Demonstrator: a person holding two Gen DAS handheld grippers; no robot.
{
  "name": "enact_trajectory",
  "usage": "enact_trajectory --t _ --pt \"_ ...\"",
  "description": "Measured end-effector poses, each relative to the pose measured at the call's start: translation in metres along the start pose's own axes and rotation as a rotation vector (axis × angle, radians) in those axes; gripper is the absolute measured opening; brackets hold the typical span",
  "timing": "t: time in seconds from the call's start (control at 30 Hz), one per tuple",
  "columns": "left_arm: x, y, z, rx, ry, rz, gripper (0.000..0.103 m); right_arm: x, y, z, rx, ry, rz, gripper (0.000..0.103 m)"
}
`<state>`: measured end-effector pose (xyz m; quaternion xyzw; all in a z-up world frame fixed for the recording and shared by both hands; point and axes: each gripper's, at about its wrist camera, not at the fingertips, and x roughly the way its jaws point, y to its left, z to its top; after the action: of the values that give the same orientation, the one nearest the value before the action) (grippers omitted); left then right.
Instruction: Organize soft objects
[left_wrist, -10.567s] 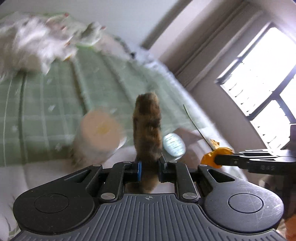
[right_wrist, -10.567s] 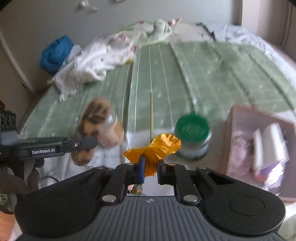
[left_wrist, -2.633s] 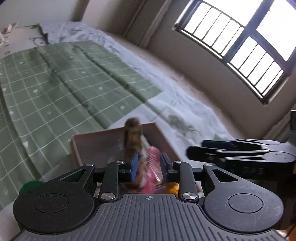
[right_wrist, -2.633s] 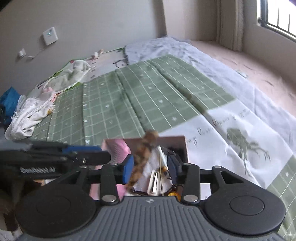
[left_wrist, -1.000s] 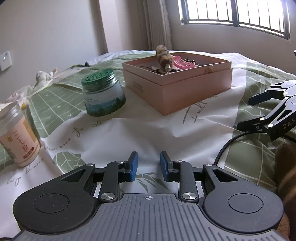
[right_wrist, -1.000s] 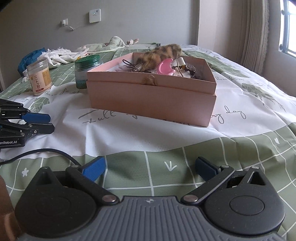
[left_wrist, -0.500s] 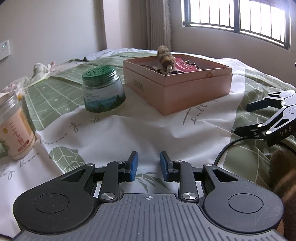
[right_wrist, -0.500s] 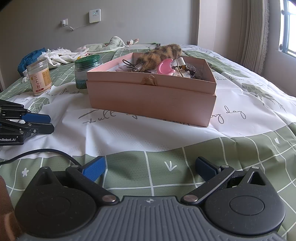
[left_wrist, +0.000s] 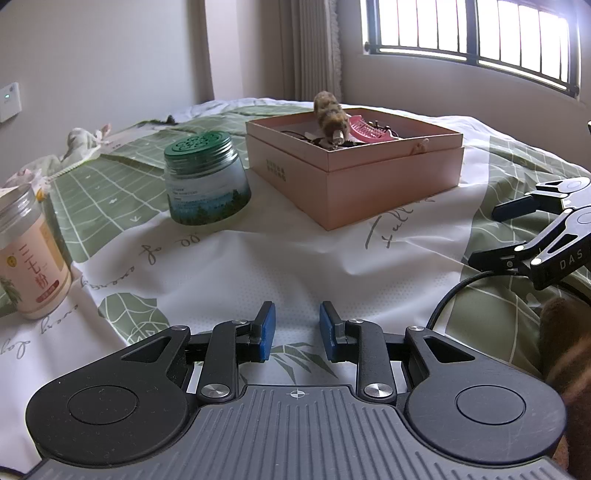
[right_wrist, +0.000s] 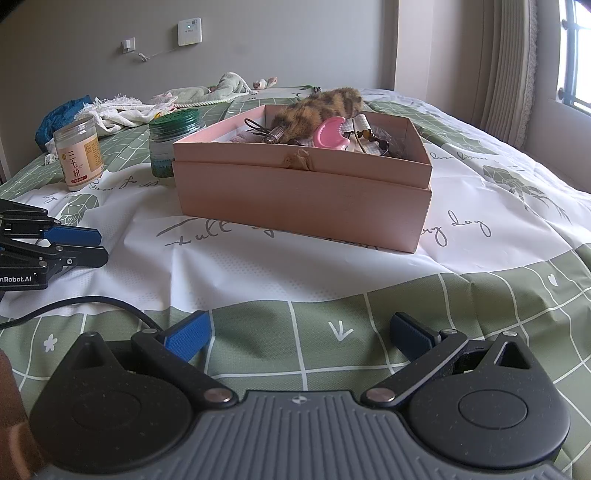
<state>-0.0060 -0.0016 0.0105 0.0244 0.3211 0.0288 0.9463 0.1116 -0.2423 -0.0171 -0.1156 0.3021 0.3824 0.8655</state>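
Note:
A pink box (left_wrist: 354, 173) (right_wrist: 303, 192) stands open on the bed. In it lies a furry brown tail (left_wrist: 330, 112) (right_wrist: 321, 105) with a metal spring end, beside a pink comb (left_wrist: 369, 129) (right_wrist: 332, 136) and small odds and ends. My left gripper (left_wrist: 294, 326) rests low on the white sheet in front of the box, open, nothing between its blue pads. My right gripper (right_wrist: 299, 332) sits on the green checked cover, wide open and empty. Each gripper shows in the other's view: the left gripper (right_wrist: 74, 245), the right gripper (left_wrist: 517, 236).
A green-lidded glass jar (left_wrist: 205, 181) (right_wrist: 173, 144) and a cream jar with a label (left_wrist: 26, 254) (right_wrist: 79, 155) stand left of the box. White and green cloths (right_wrist: 122, 110) lie piled at the far end of the bed. A black cable (right_wrist: 92, 302) runs across the cover.
Between ten and one second ago the furry tail and the orange thing left my grippers, and both drew back from the box. Over the last second nothing moved.

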Motion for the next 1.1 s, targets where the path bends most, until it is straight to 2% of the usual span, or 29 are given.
enact_trajectory --t 1.1 --pt "-0.0003 0.0005 0.0002 0.004 0.0 0.001 0.029 0.0 -0.0001 0.0 0.0 0.0 0.0 0.103"
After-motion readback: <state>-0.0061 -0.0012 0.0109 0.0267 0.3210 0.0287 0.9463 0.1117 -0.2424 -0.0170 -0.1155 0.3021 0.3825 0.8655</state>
